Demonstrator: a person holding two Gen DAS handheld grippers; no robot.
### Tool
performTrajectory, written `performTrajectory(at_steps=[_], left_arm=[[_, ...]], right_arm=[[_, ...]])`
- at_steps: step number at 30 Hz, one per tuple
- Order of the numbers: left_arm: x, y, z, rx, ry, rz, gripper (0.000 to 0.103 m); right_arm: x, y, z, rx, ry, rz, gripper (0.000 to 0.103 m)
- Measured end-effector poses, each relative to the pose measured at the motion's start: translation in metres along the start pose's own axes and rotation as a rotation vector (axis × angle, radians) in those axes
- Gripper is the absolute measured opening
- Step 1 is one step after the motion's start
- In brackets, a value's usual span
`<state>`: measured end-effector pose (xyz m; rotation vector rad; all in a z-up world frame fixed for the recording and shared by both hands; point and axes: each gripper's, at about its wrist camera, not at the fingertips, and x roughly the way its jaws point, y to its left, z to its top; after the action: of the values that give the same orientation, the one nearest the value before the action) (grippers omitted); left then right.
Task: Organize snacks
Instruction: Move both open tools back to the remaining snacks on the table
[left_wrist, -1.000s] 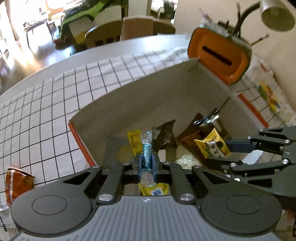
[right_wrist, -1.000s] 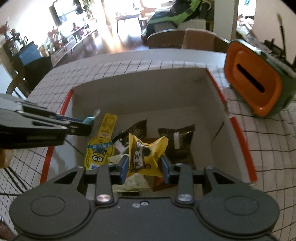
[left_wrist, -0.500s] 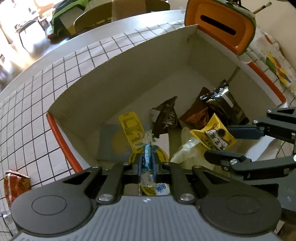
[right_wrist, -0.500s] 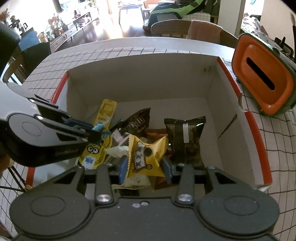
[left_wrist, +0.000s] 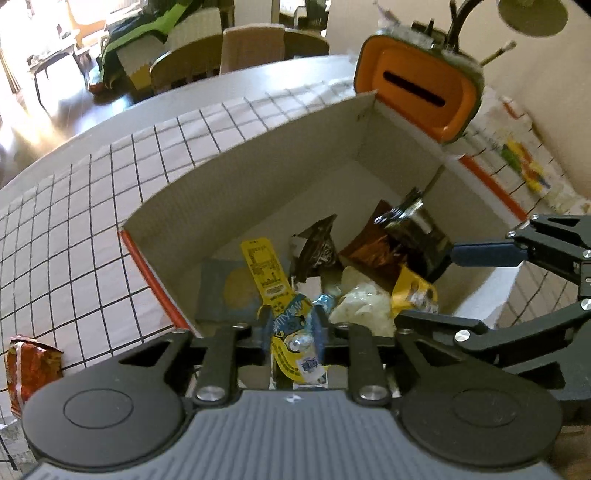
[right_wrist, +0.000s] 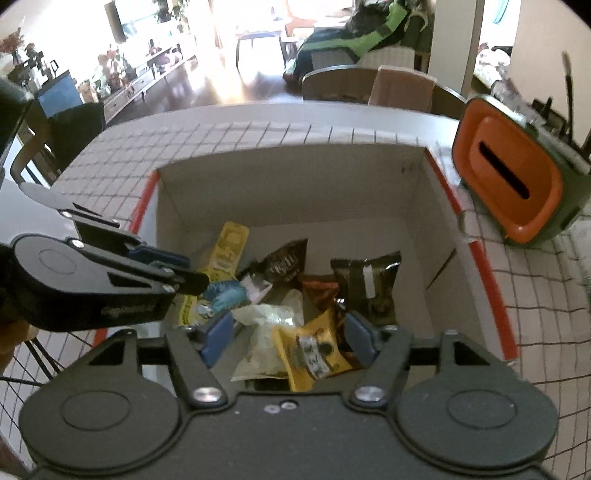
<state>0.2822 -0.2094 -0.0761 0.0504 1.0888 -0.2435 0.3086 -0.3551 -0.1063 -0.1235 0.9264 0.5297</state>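
jaws of both grippers have just been opening over the white cardboard box with orange rims (right_wrist: 480, 266): the right gripper (right_wrist: 286, 332) stands wide around a yellow crinkled snack packet (right_wrist: 314, 350) lying loose among other wrappers. the left gripper (left_wrist: 291, 328) is narrowly parted, a small blue-and-clear wrapped candy (left_wrist: 323, 301) between its pads. beyond, on the checked bench (left_wrist: 74, 229), sits an orange slotted container (right_wrist: 509, 184).

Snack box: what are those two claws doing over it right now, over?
Right gripper just opened, yellow packet loose between pads. Left gripper just easing open, blue candy between pads. Both over the box. Nothing blocking.
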Motion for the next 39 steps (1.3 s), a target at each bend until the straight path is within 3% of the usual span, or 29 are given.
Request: performTrajectory(at_steps=[6, 10, 14, 16, 27, 29, 39], left_arm=[[-0.023, 0.008, -0.009, -0.015, -0.047, -0.033, 0.032], [-0.044, 0.019, -0.018, -0.026, -0.101, -0.038, 0.053], [-0.065, 0.035, -0.029, -0.044, -0.141, -0.037, 0.057], [-0.074, 0.044, -0.036, -0.065, -0.163, -0.034, 0.065], [-0.124, 0.112, -0.087, -0.138, -0.25, 0.045, 0.081], [-0.132, 0.127, -0.098, -0.141, -0.263, 0.068, 0.082], [-0.149, 0.195, -0.143, -0.113, -0.264, 0.079, 0.084]], right_arm=[[-0.018, 0.01, 0.003, 0.008, -0.037, 0.004, 0.073], [-0.027, 0.02, 0.006, 0.016, -0.064, 0.012, 0.078], [-0.036, 0.031, 0.008, 0.038, -0.091, 0.046, 0.079], [-0.04, 0.036, 0.008, 0.057, -0.104, 0.078, 0.081], [-0.034, 0.095, 0.022, 0.046, -0.131, 0.135, 0.086], [-0.029, 0.108, 0.027, 0.041, -0.13, 0.145, 0.094], [0.009, 0.176, 0.057, 0.057, -0.101, 0.159, 0.103]])
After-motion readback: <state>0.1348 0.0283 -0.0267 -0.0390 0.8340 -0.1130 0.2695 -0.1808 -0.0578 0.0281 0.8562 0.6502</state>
